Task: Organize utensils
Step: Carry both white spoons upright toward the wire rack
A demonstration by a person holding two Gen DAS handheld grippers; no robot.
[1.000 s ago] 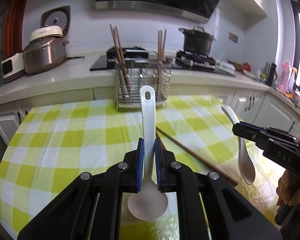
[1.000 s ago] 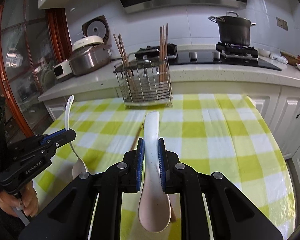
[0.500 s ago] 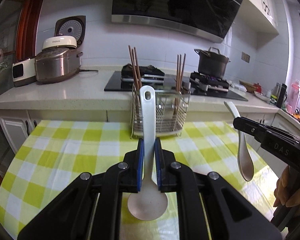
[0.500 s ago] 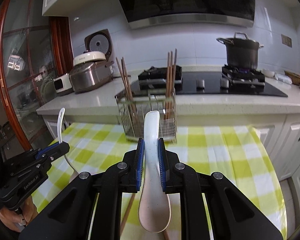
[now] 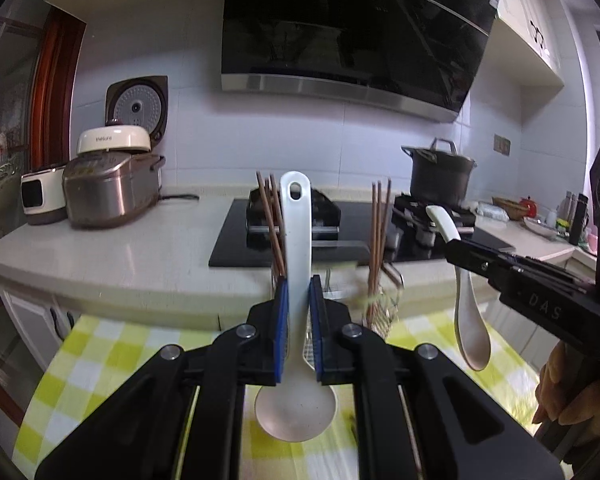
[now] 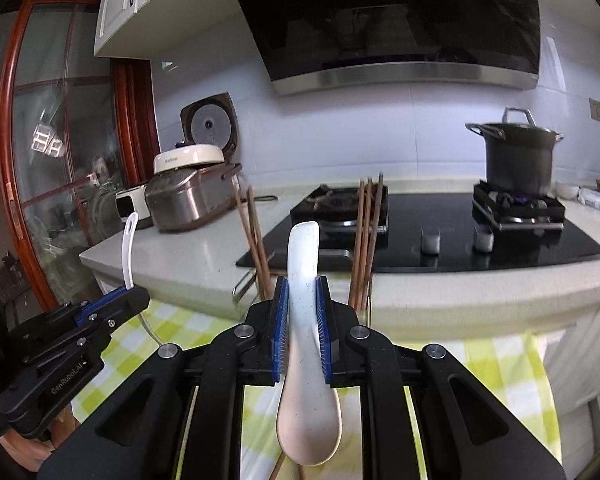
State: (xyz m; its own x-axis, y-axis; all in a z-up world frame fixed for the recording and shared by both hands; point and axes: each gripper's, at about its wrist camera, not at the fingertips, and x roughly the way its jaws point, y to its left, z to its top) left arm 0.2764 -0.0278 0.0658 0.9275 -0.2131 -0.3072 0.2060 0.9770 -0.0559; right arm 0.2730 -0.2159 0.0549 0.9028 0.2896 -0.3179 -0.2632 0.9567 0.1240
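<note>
My left gripper [image 5: 298,300] is shut on a white rice paddle [image 5: 296,264], handle up with a hole at the tip, bowl hanging below the jaws. My right gripper [image 6: 302,304] is shut on a white speckled soup spoon [image 6: 306,400], bowl down. Each gripper shows in the other view: the right one with its spoon [image 5: 470,332] at the right, the left one with the paddle handle [image 6: 129,248] at the left. A wire utensil rack [image 5: 380,312] with brown chopsticks [image 5: 378,224] stands just ahead, mostly hidden behind the grippers. Both are raised above the checked tablecloth [image 5: 100,356].
A counter [image 5: 140,256] runs behind the table with a rice cooker [image 5: 108,188], a black gas hob [image 6: 440,236] and a dark pot [image 6: 516,156]. A range hood [image 5: 340,40] hangs above. A loose chopstick [image 6: 278,468] lies on the cloth below my right gripper.
Both grippers have risen and tilted up while holding their utensils; the rack and counter have come closer and the tablecloth has dropped low in view.
</note>
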